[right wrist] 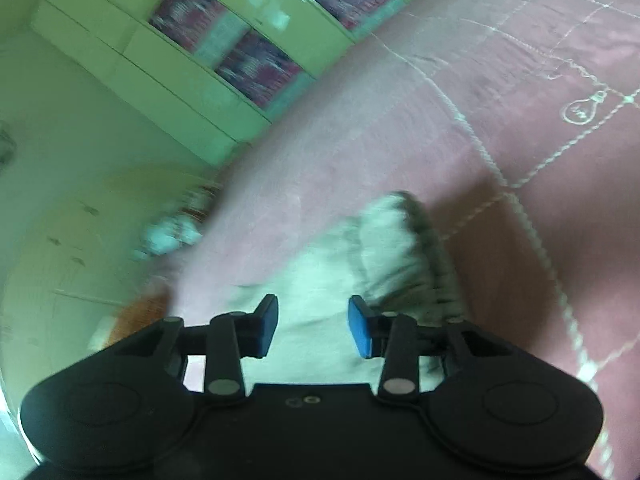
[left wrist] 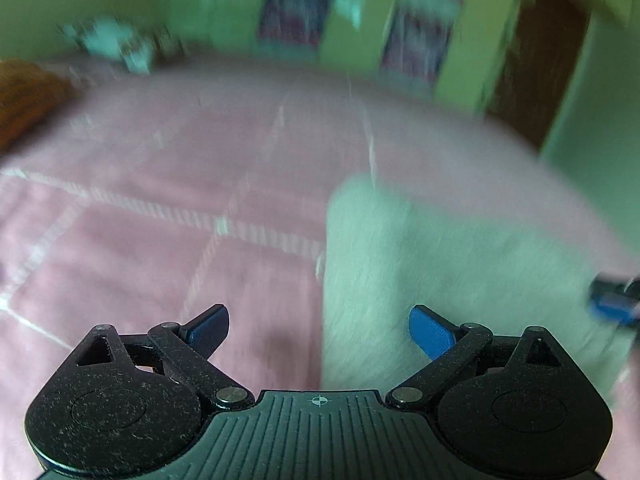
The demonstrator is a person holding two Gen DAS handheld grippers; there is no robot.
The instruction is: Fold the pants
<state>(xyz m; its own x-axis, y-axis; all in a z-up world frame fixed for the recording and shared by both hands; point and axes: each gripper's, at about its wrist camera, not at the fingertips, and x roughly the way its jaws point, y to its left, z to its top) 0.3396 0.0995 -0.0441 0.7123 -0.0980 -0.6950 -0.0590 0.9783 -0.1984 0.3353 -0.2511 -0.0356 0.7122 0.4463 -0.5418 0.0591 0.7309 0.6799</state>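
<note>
The pants point(left wrist: 440, 264) are a pale, whitish folded bundle lying on the pink bedspread point(left wrist: 160, 160). My left gripper point(left wrist: 319, 314) is open wide just left of the bundle's near corner, with nothing between its fingers. The blurred blue tip at the right edge is my right gripper point(left wrist: 616, 304), at the far side of the bundle. In the right wrist view the pants point(right wrist: 384, 248) show a bunched, darker-edged end ahead. My right gripper point(right wrist: 313, 304) hovers over the pale cloth with its jaws narrowly apart; the pads do not visibly press on the fabric.
The bedspread point(right wrist: 400, 120) carries white stitched lines and a lightbulb motif point(right wrist: 584, 108). Green cupboards point(right wrist: 160, 60) with patterned panels line the wall beyond the bed's edge. A brown door point(left wrist: 532, 64) stands at the back right, and an orange cloth point(left wrist: 24, 92) lies far left.
</note>
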